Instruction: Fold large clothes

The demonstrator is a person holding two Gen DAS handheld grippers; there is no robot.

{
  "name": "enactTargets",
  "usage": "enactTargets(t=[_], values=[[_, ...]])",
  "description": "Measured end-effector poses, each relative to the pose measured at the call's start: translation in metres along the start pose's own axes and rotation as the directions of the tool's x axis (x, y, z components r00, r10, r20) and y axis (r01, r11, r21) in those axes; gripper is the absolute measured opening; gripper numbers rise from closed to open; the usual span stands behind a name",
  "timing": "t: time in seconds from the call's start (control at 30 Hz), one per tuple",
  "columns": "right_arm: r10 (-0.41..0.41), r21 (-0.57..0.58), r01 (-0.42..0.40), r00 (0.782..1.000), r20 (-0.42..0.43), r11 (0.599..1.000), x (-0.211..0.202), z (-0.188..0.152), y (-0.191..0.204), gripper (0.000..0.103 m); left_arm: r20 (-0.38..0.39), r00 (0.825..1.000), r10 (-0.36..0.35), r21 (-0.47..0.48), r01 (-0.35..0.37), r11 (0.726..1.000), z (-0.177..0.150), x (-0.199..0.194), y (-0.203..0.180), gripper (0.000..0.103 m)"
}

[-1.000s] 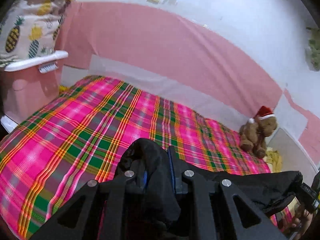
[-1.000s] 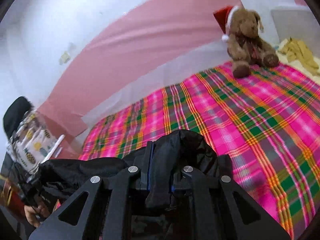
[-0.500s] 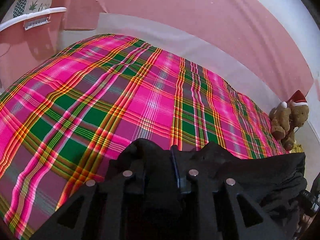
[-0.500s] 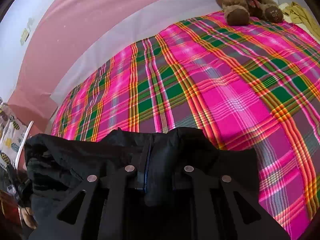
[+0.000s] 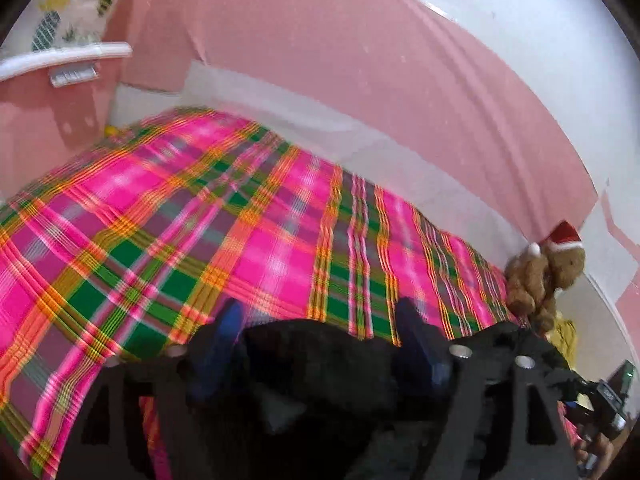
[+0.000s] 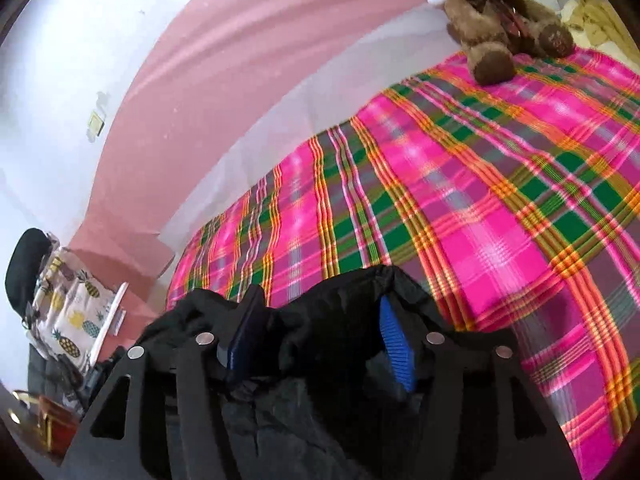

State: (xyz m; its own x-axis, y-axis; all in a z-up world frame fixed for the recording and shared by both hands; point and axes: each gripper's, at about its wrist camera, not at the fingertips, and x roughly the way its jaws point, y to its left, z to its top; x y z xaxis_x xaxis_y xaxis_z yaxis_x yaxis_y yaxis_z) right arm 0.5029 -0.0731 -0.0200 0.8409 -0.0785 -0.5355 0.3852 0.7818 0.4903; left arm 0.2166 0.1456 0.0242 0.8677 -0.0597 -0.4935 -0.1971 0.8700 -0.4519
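1. The left gripper (image 5: 320,344) is seen with its two fingers spread wide; the black garment (image 5: 328,364) lies bunched in the gap between them, not pinched.
2. The right gripper (image 6: 320,328) is likewise spread wide, its blue-ribbed pads (image 6: 394,344) standing apart, with the black garment (image 6: 332,304) lying loose between and under them.
3. The garment is found at the near edge of the plaid bedspread (image 5: 248,232), directly beneath both sets of fingers and spilling back toward the holder.
4. Its long axis is judged to run sideways, from one gripper across to the other, parallel to the near bed edge; in the left view the cloth is seen stretching off to the right.
5. Neither hand is clearly nearer: each is placed over its own end of the cloth.
6. The open plaid surface lies ahead of the fingers, with the teddy bear (image 6: 496,20) well apart at the far right corner.
7. Whether the cloth rests flat cannot be told.
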Motion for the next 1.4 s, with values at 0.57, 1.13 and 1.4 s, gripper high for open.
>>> enactTargets(t=[0.57,1.13,1.4], values=[[-0.282,-0.412,0.214,0.953,-0.113,0.886,0.063,-0.061,0.033,0.062,-0.249,0.968,-0.037,0.338,0.123,0.933,-0.071,0.048,-0.082,0.083],[-0.396,-0.422,0.304,0.906,-0.149,0.854,0.096,-0.032,0.034,0.064,-0.280,0.958,-0.056,0.443,0.181,0.878,-0.061,0.059,-0.150,0.082],[-0.447,-0.399,0.343,0.871,-0.204,0.851,0.131,-0.035,0.008,0.064,-0.398,0.917,0.029,0.437,0.162,0.885,-0.084,0.136,-0.152,0.082]])
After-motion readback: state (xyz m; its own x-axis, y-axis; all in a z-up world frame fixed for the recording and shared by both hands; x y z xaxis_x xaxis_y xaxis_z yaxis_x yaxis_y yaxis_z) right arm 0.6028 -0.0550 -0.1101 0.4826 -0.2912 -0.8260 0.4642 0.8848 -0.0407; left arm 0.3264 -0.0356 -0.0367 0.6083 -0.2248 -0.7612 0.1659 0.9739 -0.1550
